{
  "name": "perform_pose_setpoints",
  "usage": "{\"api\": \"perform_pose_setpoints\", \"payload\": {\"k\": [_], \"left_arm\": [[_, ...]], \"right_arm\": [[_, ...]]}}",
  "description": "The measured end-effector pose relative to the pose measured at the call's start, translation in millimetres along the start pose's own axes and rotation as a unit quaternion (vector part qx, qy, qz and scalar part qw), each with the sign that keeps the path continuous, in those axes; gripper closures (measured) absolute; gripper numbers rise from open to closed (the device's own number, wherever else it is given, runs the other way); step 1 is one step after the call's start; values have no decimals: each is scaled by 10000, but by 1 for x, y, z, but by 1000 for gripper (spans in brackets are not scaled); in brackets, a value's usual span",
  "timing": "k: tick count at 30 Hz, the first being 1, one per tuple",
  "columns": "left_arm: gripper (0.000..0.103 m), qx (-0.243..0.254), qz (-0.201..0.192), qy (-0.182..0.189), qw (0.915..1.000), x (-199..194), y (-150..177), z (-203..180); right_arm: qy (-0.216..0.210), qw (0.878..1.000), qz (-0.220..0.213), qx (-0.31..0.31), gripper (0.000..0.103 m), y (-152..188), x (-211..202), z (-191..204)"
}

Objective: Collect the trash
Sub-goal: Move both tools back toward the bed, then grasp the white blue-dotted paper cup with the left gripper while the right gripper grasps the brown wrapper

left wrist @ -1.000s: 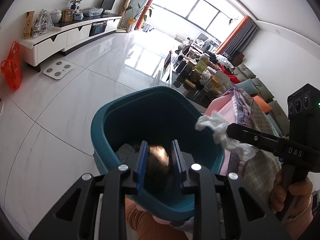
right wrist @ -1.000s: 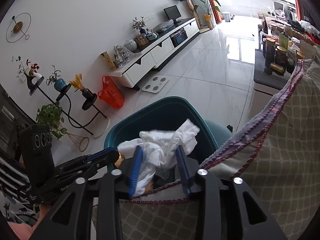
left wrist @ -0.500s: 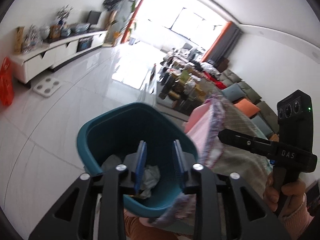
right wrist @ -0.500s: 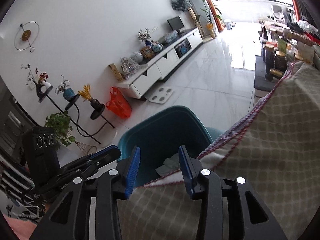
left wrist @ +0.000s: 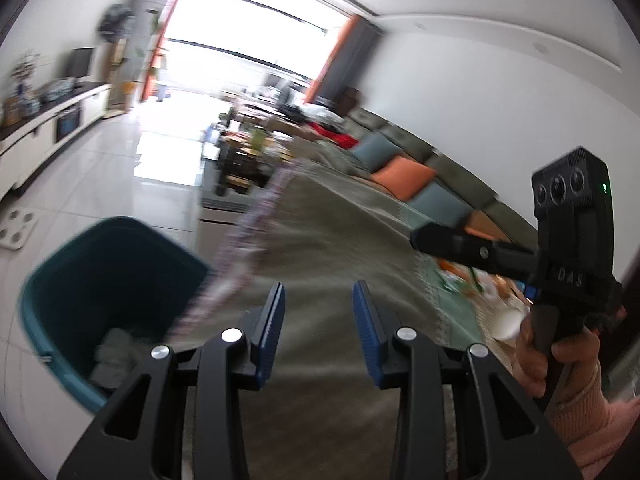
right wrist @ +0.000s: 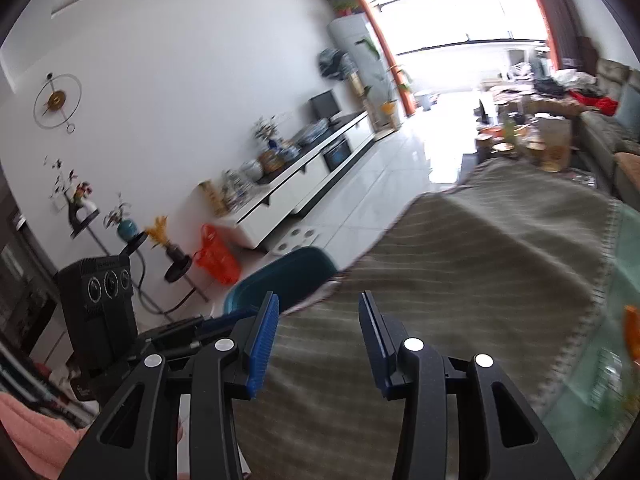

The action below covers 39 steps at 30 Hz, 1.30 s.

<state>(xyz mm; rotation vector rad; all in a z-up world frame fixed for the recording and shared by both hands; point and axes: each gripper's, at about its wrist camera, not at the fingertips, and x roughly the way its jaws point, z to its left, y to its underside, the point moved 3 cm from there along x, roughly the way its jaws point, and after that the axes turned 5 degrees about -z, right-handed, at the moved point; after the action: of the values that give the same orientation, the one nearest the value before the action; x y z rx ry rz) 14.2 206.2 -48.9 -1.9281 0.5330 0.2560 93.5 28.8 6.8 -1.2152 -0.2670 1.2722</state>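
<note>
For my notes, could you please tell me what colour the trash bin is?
The trash bin is teal; it shows best in the left wrist view.

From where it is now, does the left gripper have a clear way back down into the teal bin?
Probably yes: the left gripper, empty and opening, sits over the tablecloth beside the open-topped teal bin.

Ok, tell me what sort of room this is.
Most likely a home living room: a long sofa with cushions, a low white TV cabinet with a screen against the wall, and a cloth-covered table beside a teal trash bin.
</note>
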Motion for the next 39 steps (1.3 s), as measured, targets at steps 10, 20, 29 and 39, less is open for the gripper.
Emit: {"api": "perform_pose_setpoints", "payload": {"k": [10, 20, 29, 39], "left_arm": [[66, 593, 557, 998, 9917, 45, 24, -85], [66, 1108, 1116, 1796, 9711, 81, 46, -157], [66, 1436, 1530, 2333, 9495, 102, 61, -204], [66, 1498, 1884, 2199, 9454, 143, 72, -236]], "right_arm": [[793, 9951, -469, 346, 58, 17, -76, -49], [1775, 9746, -1013, 917, 58, 40, -160, -114], [2105, 9615, -1247, 1248, 58, 55, -197, -145], [2170, 9570, -1252, 1461, 58, 64, -203, -165]]}}
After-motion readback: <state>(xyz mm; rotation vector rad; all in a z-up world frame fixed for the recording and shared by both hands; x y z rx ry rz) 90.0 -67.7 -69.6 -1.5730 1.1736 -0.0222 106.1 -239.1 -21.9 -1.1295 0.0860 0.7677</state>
